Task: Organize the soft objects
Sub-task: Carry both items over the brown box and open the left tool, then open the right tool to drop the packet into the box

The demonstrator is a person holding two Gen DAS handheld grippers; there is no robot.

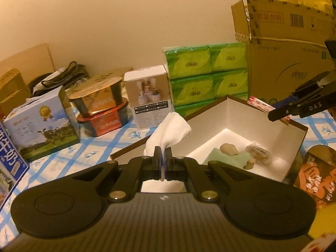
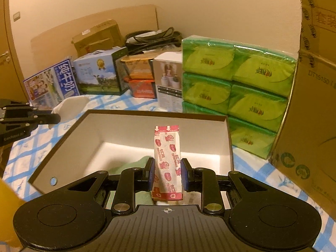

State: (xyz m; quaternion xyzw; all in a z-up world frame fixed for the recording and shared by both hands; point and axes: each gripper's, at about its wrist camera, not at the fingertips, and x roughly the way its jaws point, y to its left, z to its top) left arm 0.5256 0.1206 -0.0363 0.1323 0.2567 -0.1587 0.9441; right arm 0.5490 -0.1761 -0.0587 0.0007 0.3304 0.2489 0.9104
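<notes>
In the right wrist view, the open box [image 2: 117,130] lies at the centre; the tissue packs [image 2: 237,88] stand behind it to the right, the milk cartons [image 2: 73,82] at upper left

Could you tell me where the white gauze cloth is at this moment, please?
The white gauze cloth is pinched in the left gripper, held at the near-left rim of the open white box, in front of the stacked green tissue packs.

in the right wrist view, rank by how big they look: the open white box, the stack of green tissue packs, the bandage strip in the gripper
1. open white box
2. stack of green tissue packs, close to it, so unsure
3. bandage strip, smallest, though nearest the camera
</notes>
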